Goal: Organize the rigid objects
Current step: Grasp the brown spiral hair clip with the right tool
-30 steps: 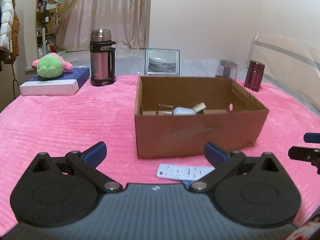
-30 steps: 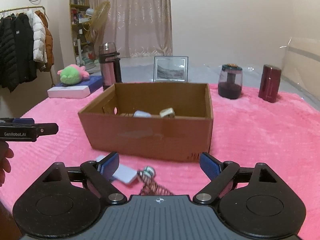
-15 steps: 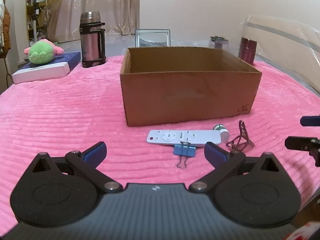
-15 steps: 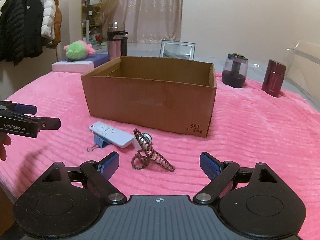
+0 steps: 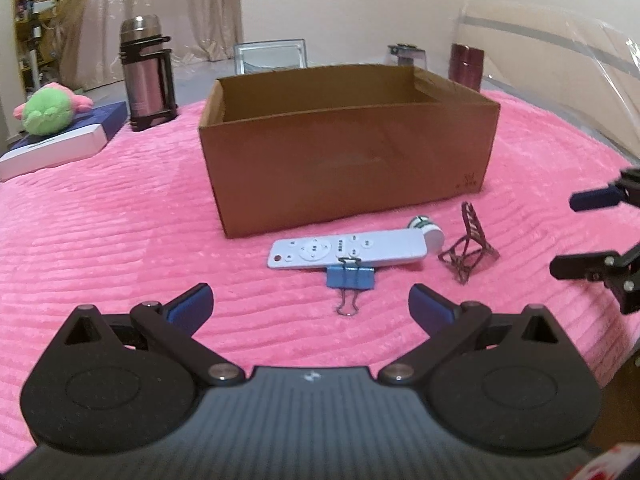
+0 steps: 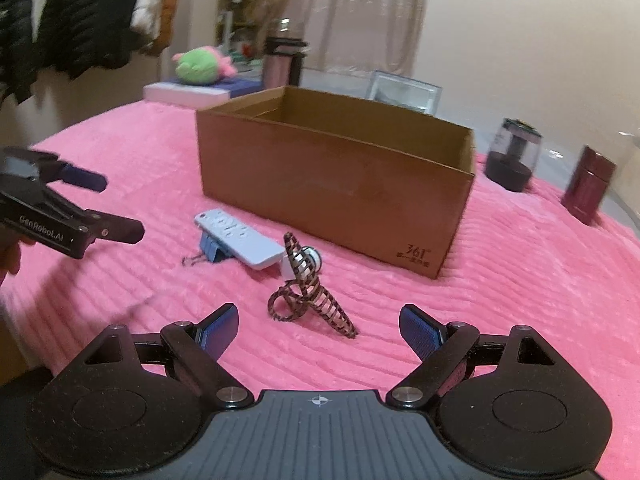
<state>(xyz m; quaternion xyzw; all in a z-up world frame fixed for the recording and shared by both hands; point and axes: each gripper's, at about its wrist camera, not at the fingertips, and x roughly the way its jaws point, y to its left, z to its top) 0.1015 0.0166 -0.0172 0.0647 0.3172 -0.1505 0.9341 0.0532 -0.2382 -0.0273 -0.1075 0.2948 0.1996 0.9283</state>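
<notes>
Both grippers, left (image 5: 310, 302) and right (image 6: 318, 326), just dropped lower toward the remote (image 5: 347, 248) and hair claw (image 6: 310, 286), fingers spread wide and empty, so pickups for the box (image 5: 348, 168) look next.

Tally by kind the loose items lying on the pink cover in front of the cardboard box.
White remote: 1
Blue binder clip: 1
Brown hair claw: 1
Small white cylindrical item, half hidden behind the remote's end: 1
Total: 4
</notes>
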